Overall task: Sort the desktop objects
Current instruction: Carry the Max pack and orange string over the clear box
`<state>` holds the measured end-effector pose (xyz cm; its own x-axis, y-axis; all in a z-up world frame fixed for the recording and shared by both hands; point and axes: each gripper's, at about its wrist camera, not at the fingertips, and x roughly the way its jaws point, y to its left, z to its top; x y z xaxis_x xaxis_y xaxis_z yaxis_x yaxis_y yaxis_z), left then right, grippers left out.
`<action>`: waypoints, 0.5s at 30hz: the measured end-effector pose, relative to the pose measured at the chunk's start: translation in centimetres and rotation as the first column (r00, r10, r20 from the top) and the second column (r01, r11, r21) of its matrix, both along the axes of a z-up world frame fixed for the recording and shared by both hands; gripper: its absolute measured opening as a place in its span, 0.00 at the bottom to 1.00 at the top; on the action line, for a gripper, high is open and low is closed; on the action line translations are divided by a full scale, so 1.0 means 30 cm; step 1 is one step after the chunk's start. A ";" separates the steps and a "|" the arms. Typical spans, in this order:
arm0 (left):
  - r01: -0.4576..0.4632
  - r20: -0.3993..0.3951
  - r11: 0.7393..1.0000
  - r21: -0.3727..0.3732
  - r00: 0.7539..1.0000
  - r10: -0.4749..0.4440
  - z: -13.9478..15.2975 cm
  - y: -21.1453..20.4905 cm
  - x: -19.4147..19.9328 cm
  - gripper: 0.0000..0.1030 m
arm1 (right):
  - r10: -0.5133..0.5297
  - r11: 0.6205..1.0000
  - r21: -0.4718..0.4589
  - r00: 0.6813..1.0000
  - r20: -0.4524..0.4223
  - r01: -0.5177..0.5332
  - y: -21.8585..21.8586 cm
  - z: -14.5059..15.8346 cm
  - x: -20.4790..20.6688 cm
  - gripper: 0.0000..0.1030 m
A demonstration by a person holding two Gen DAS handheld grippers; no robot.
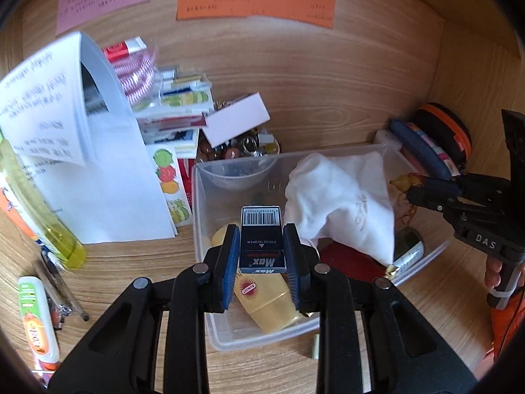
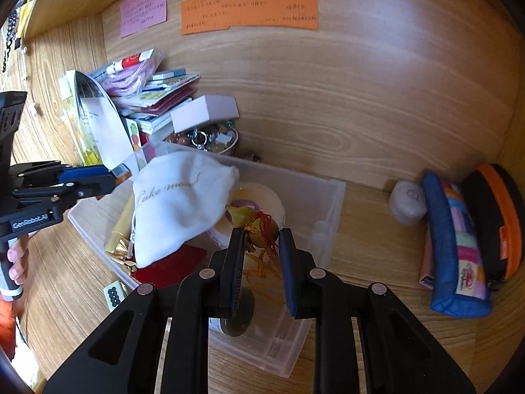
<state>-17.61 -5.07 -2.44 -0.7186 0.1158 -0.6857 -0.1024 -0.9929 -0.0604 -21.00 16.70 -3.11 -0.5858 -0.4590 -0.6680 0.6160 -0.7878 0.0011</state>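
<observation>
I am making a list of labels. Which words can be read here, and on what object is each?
"Max" and "PRESS TO OPEN": small box in the left gripper.
"DAS": right gripper.
"GenRobot.AI": left gripper, right view.
"SUNGIRL", uncertain: yellow tube.
Coloured notes, printed sheets: too blurred.

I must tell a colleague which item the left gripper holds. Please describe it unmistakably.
Find the clear plastic bin on the wooden desk. Above it, the left gripper grips a small dark-blue Max staple box, the only item showing a barcode.
</observation>
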 end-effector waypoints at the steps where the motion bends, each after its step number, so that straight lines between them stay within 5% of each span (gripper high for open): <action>1: -0.002 0.005 1.000 0.007 1.000 0.002 -0.009 -0.002 -0.005 0.26 | 0.004 1.000 -0.003 1.000 0.003 -0.004 0.000 -0.009 -0.001 0.19; 15: 0.019 0.016 1.000 0.001 1.000 -0.019 -0.058 0.027 -0.026 0.26 | 0.052 0.998 -0.025 0.998 0.032 -0.051 -0.002 -0.054 -0.010 0.20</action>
<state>-18.40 -4.26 -4.20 -0.7052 0.1295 -0.6971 -0.1201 -0.9908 -0.0627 -21.30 16.65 -4.74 -0.5390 -0.5040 -0.6749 0.6549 -0.7546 0.0405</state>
